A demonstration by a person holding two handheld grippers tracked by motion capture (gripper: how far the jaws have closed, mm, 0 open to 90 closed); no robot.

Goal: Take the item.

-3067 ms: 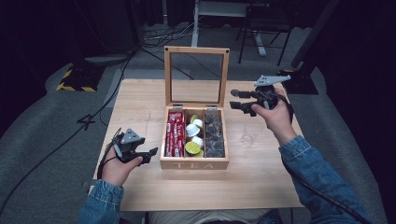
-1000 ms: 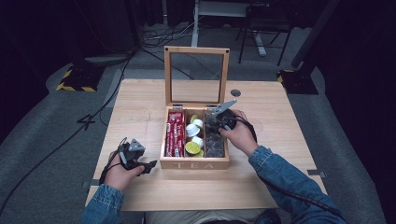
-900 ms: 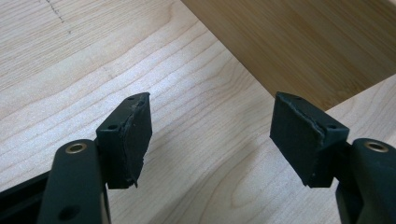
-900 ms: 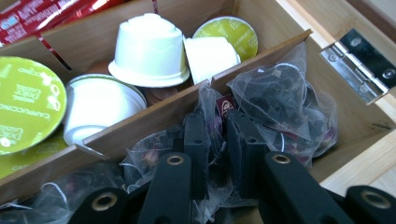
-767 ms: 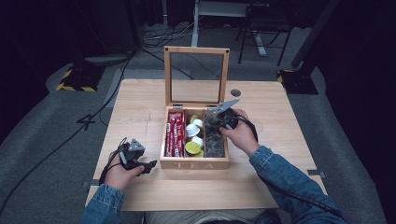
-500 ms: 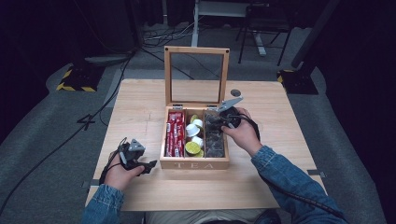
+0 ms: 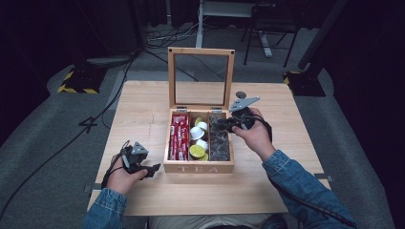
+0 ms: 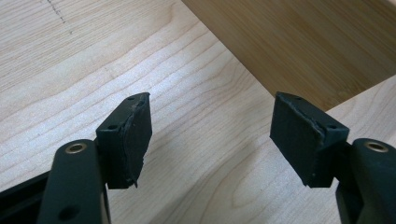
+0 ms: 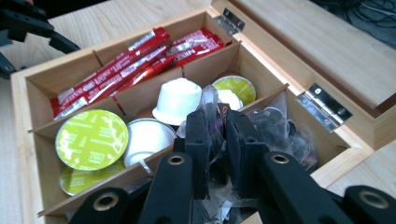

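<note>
Right hand-held gripper (image 9: 215, 140) pinching clear packet (image 9: 275, 126) over tea box (image 7: 198, 167).

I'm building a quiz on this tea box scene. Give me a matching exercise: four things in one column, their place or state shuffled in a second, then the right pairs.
Things:
1. red sachets
2. green-lidded capsules
3. left tongs
4. right tongs

Place or state:
A. open above bare table, beside the box
B. shut on a clear wrapped packet in the box's right compartment
C. left compartment
D. middle compartment, among white capsules

Pairs: 1-C, 2-D, 3-A, 4-B
</note>
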